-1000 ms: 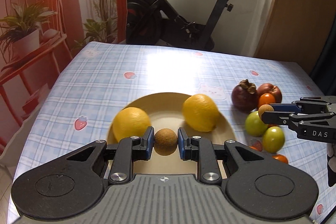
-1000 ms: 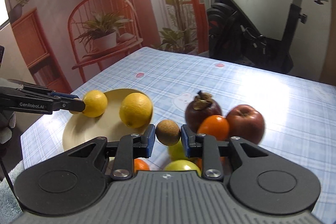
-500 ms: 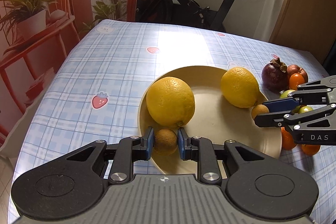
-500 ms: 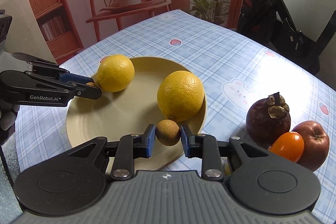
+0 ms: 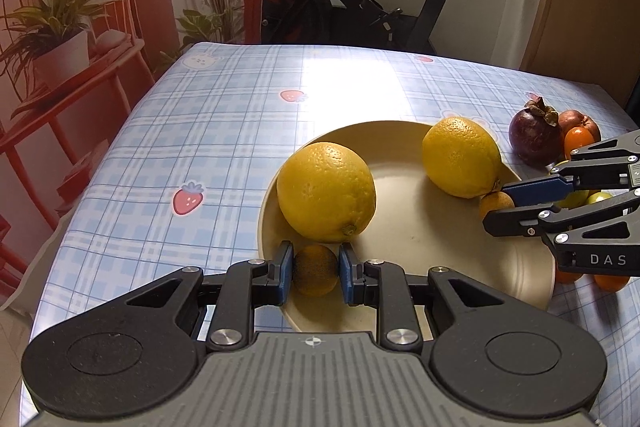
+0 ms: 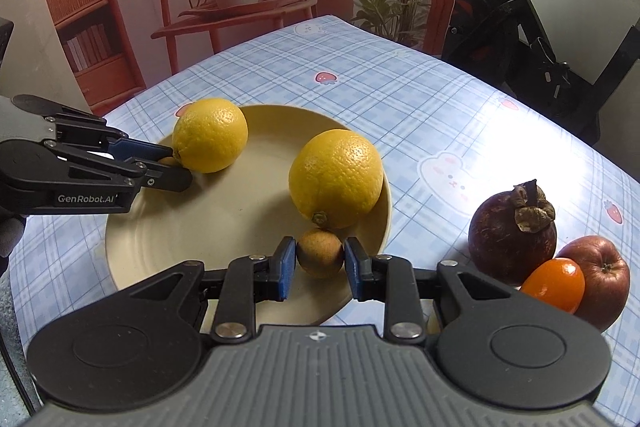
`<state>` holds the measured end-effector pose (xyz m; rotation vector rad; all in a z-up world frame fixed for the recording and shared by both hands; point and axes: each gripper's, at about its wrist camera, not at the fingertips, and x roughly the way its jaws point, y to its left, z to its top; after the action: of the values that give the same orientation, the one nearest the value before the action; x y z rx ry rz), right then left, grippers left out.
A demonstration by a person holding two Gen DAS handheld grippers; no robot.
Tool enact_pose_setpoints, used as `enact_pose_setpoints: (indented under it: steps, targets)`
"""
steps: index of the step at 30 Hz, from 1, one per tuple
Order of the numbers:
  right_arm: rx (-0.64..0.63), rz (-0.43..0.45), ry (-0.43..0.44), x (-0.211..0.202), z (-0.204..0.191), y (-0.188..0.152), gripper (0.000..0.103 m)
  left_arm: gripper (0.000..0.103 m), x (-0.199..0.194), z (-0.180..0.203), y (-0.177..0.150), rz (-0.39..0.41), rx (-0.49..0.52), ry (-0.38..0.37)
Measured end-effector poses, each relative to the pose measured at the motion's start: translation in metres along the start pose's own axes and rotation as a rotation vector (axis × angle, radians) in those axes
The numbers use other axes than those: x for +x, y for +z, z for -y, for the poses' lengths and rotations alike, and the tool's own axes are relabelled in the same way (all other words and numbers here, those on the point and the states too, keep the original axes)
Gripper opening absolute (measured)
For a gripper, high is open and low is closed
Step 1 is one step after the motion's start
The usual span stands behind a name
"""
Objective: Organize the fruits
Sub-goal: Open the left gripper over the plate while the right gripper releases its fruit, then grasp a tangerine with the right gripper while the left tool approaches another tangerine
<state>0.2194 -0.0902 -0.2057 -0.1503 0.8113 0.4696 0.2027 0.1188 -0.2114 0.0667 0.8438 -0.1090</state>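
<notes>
Longans, small, brown and nearly round, sit one in each pair of tongs: the left tongs [image 5: 313, 273] are clamped on the left longan [image 5: 316, 270] over the near rim of the plate [image 5: 436, 243], and the right tongs [image 6: 320, 263] pinch the right longan [image 6: 321, 253] over the plate's right edge. Neither fruit shows a clear long axis or stem end (too round to tell). Just beyond each sits a lemon: the left lemon [image 5: 326, 191] and the right lemon [image 6: 335, 179], stem nubs facing the tongs. I judge that a released longan could roll off the shallow rim onto the worktop [image 5: 224, 131], or nudge a lemon rolling. Farther right, off the plate, lie a mangosteen [image 6: 513, 231], an apple [image 6: 600, 271] and a small orange [image 6: 554, 285].
</notes>
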Motion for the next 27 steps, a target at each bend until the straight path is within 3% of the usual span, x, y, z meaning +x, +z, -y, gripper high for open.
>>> enact_pose_setpoints:
  steps: [3,7,9,18,27]
  targets:
    - [0.014,0.010,0.004,-0.002,0.001,-0.001,0.030,0.028,-0.001,0.000,0.001,-0.001,-0.008,-0.003]
    - [0.014,0.038,-0.004,-0.011,0.000,-0.001,0.036,0.044,-0.011,0.000,0.002,0.021,-0.014,-0.005]
    - [0.021,0.057,-0.004,-0.018,0.001,-0.002,0.037,0.047,-0.017,0.002,0.003,0.034,-0.010,0.000]
    - [0.160,0.166,-0.028,-0.069,0.032,-0.026,0.037,0.048,-0.046,0.015,0.009,0.099,-0.066,-0.007]
    - [0.318,0.204,-0.076,-0.116,0.071,-0.072,0.037,0.048,-0.055,0.072,0.017,0.130,-0.048,-0.084]
